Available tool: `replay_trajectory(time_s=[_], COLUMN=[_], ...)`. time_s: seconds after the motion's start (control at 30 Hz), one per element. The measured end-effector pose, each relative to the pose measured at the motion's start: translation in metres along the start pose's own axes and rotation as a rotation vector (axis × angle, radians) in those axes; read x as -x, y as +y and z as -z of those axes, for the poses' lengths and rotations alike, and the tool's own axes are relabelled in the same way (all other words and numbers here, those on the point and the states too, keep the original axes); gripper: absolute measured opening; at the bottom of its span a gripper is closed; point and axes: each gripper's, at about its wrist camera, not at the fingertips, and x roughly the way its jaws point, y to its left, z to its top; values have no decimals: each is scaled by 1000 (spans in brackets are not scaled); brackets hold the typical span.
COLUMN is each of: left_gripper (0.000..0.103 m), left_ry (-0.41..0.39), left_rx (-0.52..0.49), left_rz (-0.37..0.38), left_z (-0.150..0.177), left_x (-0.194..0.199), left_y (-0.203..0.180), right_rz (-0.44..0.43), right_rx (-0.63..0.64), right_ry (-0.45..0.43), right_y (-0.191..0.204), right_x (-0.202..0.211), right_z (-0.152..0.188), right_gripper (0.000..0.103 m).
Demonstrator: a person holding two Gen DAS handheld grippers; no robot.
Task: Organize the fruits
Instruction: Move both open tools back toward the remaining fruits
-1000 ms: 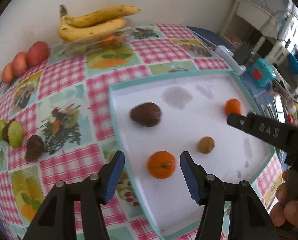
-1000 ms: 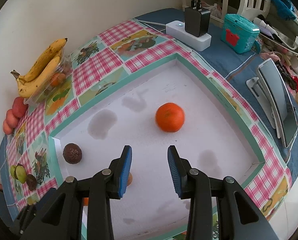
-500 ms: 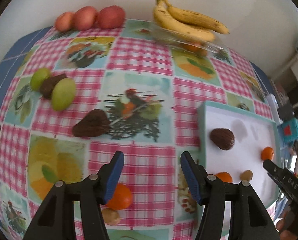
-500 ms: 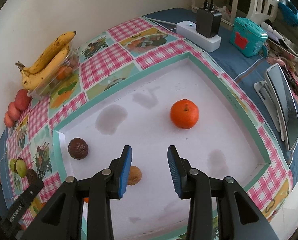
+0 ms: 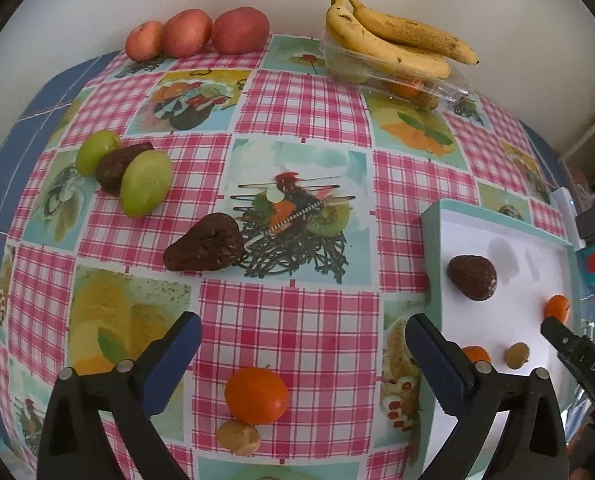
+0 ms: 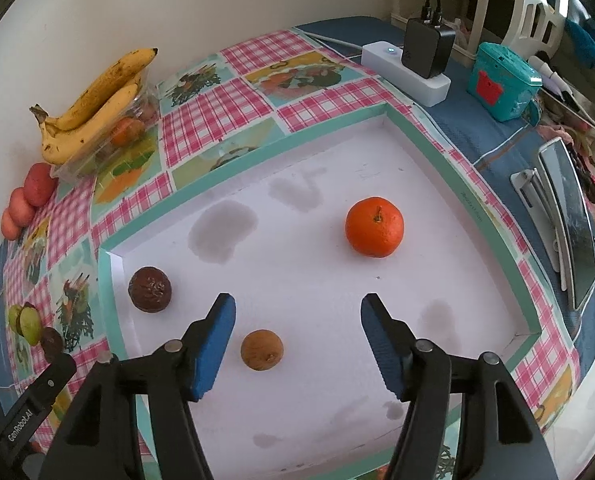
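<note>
My left gripper (image 5: 302,322) hangs over the checked tablecloth left of the white tray (image 5: 431,248), its jaws opening wide with nothing pressed between them. Just below its fingers lie a mandarin (image 5: 256,395) and a small brown fruit (image 5: 238,437). A dark pear-shaped fruit (image 5: 205,244) and two green fruits (image 5: 146,182) lie farther off. My right gripper (image 6: 298,300) is above the tray (image 6: 257,148), jaws opening, empty. In the tray sit a small brown fruit (image 6: 262,349) near its left finger, a mandarin (image 6: 374,227) and a dark round fruit (image 6: 150,289).
Bananas (image 5: 393,44) rest on a clear plastic box by the wall, with three red fruits (image 5: 185,34) to their left. Right of the tray stand a power strip with charger (image 6: 413,68), a teal box (image 6: 503,82) and a phone on a stand (image 6: 569,220).
The left gripper swung from over the tray to the tablecloth on its left. Both grippers' jaws spread wider. The right gripper stayed over the tray.
</note>
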Motion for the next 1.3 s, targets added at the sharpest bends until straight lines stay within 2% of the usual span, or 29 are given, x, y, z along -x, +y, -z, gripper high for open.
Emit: replay_trajectory(time_s=[0.07,0.43,0.47,0.5,0.53,1.03,1.17,1.3], left_gripper=[103,103,103,103,103,103,103,103], left_ry=[-2,-4,-5,-4,-4,-16,-53,-93], left_rx=[-1,-5,-4,-4,-4,-17,18,91], left_rz=[-12,-53,-55,-56,-57,-38,-19,-18], left_z=[0,1,2,2,2,-3,-11,-19], left_x=[-1,-4,-4,-4,-5,5,17,29], left_y=[0,5,5,5,5,9,30,69], right_rz=[10,14,15,15,13,30,24,5], right_rx=[4,5,7,8,8,30,28,37], right_ry=[-1,-13,-16,-19,-21,-59,-67,-71], right_y=[0,0,1,1,1,6,10,19], right_x=[-1,-5,-4,-4,-4,2,4,8], right_z=[0,1,1,1,1,0,1,1], right_gripper=[78,84,86,93,96,96,96,96])
